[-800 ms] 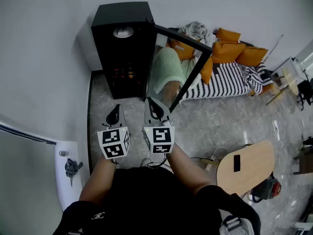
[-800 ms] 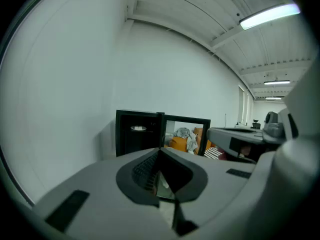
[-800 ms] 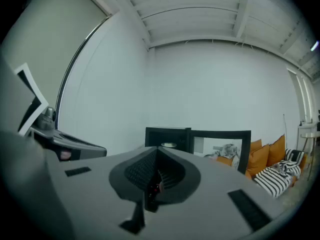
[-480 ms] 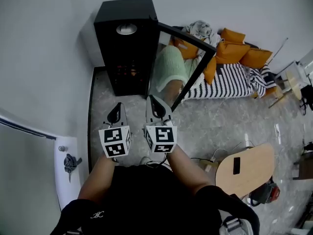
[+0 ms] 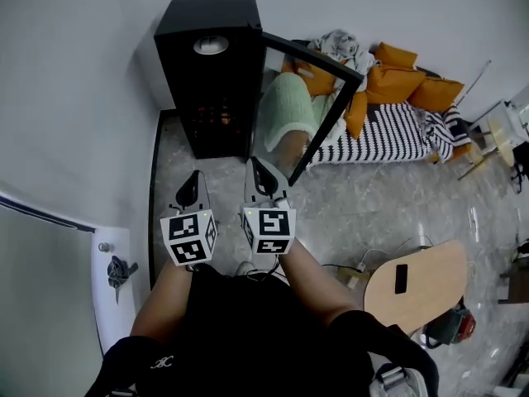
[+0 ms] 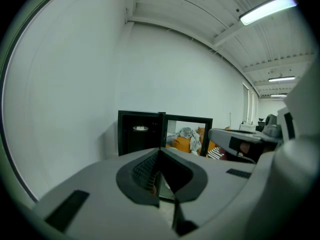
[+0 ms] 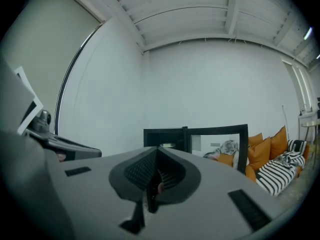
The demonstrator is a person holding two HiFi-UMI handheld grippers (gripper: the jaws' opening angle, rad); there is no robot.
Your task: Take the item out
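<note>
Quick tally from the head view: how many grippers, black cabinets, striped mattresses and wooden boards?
Grippers: 2 (left gripper, right gripper)
Black cabinet: 1
Striped mattress: 1
Wooden board: 1
Total: 5

Two claws [image 5: 193,190] [image 5: 262,178], one black cabinet [image 5: 235,23]

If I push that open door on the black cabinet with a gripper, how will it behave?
The door stands open from the cabinet, so it would probably swing easily on its hinge. Its thin black frame holds a see-through pane, likely fragile glass, so push the frame.
</note>
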